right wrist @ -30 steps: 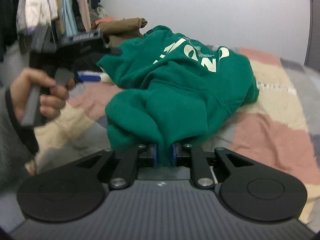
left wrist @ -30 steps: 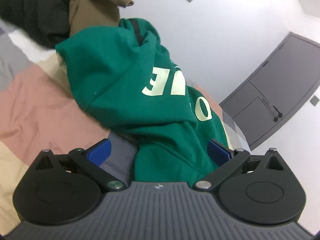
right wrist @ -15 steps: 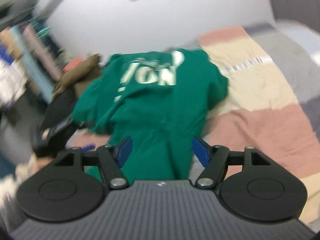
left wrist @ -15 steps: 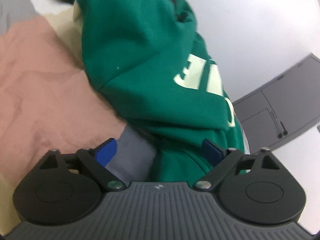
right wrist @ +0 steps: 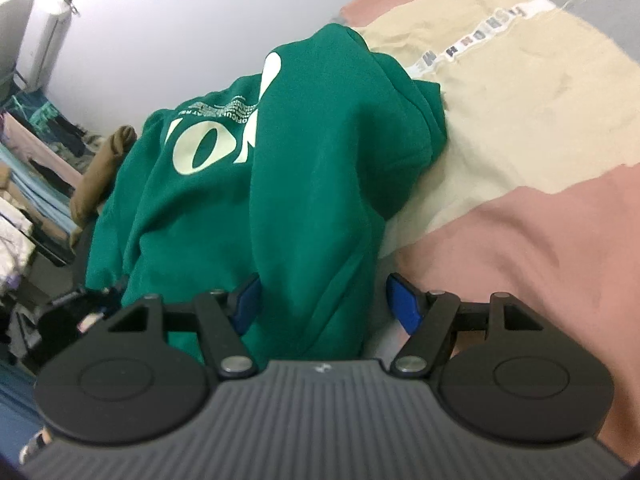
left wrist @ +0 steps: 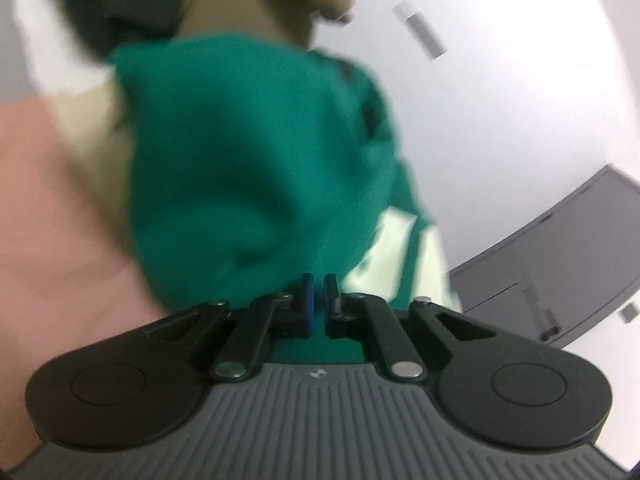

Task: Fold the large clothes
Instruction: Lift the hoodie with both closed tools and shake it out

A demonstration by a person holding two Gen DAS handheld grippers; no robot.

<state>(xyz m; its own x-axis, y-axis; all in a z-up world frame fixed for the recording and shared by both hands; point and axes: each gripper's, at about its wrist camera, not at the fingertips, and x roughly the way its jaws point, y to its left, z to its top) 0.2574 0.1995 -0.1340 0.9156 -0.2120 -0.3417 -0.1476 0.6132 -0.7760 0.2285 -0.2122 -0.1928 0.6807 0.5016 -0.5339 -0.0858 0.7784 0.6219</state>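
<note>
A green sweatshirt point(left wrist: 248, 160) with pale lettering lies bunched on the bed. In the left wrist view, which is blurred, my left gripper point(left wrist: 319, 292) is shut, its blue pads pinching a thin fold of the green cloth. In the right wrist view the green sweatshirt point(right wrist: 312, 160) rises in a heap, and a thick fold of it runs down between the fingers of my right gripper point(right wrist: 325, 302). That gripper stands open; the right pad point(right wrist: 404, 304) is clear of the cloth. The sweatshirt's underside and sleeves are hidden.
A patchwork bed cover point(right wrist: 520, 120) in pink, beige and grey spreads to the right. A brown garment point(right wrist: 104, 168) and a dark one point(left wrist: 120, 0) lie behind the sweatshirt. Hanging clothes point(right wrist: 24, 184) crowd the far left. A grey door point(left wrist: 560, 260) is in the white wall.
My left gripper went from wide open to shut on the green cloth and moved in closer. My right gripper let go of its pinch and opened, while rolling and shifting along the sweatshirt.
</note>
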